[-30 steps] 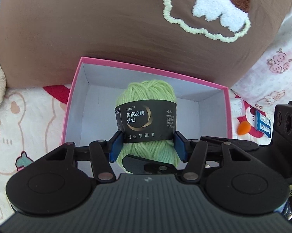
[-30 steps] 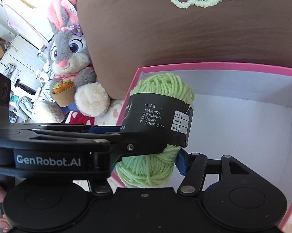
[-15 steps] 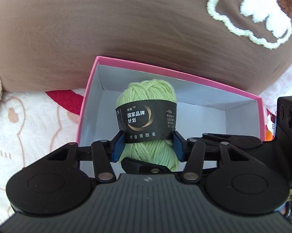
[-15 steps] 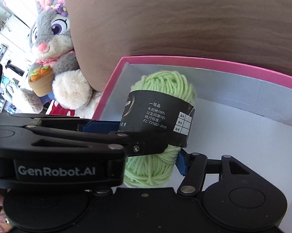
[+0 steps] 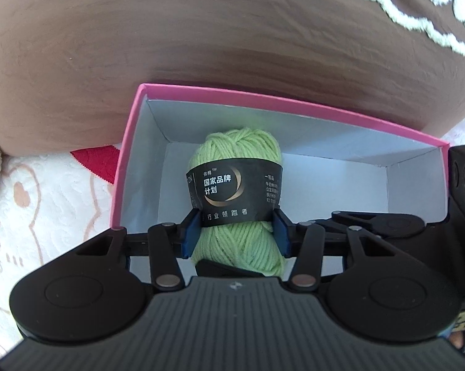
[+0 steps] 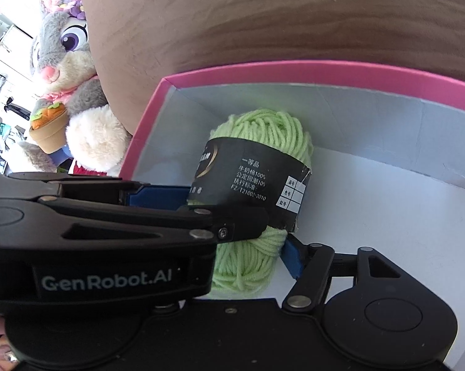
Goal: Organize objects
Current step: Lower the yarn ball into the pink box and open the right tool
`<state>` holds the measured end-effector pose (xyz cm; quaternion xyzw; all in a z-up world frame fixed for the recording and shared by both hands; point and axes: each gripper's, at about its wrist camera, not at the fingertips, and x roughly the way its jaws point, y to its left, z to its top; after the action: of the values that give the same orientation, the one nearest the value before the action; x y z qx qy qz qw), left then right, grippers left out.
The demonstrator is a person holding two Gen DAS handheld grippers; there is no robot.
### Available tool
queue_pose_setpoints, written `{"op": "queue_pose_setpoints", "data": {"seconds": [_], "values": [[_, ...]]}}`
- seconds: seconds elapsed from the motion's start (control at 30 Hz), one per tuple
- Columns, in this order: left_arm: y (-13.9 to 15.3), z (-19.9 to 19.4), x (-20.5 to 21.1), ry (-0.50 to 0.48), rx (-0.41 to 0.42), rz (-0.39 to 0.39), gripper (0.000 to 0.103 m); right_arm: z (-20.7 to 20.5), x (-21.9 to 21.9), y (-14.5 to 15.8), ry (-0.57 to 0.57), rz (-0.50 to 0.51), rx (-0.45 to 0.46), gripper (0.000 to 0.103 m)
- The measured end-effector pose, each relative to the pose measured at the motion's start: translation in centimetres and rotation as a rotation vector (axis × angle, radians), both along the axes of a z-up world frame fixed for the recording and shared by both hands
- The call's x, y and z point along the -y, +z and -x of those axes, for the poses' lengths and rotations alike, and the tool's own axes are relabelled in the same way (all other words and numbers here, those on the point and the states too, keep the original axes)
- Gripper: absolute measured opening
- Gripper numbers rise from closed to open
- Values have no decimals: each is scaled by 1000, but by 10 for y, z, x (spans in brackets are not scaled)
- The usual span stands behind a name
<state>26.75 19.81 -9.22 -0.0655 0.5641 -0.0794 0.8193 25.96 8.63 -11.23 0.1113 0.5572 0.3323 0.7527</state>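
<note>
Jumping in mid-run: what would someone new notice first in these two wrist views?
First, the green yarn ball with its black label, clamped in the left gripper and hanging inside the pink box. Behind the box looms a big brown pillow; in the right wrist view a grey plush bunny sits left of it.

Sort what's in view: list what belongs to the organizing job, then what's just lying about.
In the job:
green yarn ball
pink box
left hand-held gripper, shut on the yarn

Lying about:
brown cushion
plush rabbit
printed blanket
</note>
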Motion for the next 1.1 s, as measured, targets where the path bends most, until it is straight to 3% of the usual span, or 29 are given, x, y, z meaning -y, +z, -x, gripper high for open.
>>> {"op": "queue_pose_setpoints", "data": {"seconds": [0.1, 0.23, 0.37, 0.73, 0.9, 1.1], "values": [[-5, 1, -1, 6, -7, 15, 47, 2, 1, 0, 11, 20, 6, 70], [-3, 4, -4, 20, 11, 32, 48, 4, 0, -1, 8, 24, 41, 63], [2, 7, -4, 53, 1, 20, 51, 2, -1, -4, -19, 7, 1, 61], [12, 12, -2, 42, 46, -28, 36, 5, -5, -4, 1, 9, 17, 68], [18, 13, 3, 32, 58, -86, 34, 8, -12, 1, 41, 19, 56, 54], [17, 8, 6, 73, 26, -117, 33, 12, -27, 2, 79, 77, 132, 52]]}}
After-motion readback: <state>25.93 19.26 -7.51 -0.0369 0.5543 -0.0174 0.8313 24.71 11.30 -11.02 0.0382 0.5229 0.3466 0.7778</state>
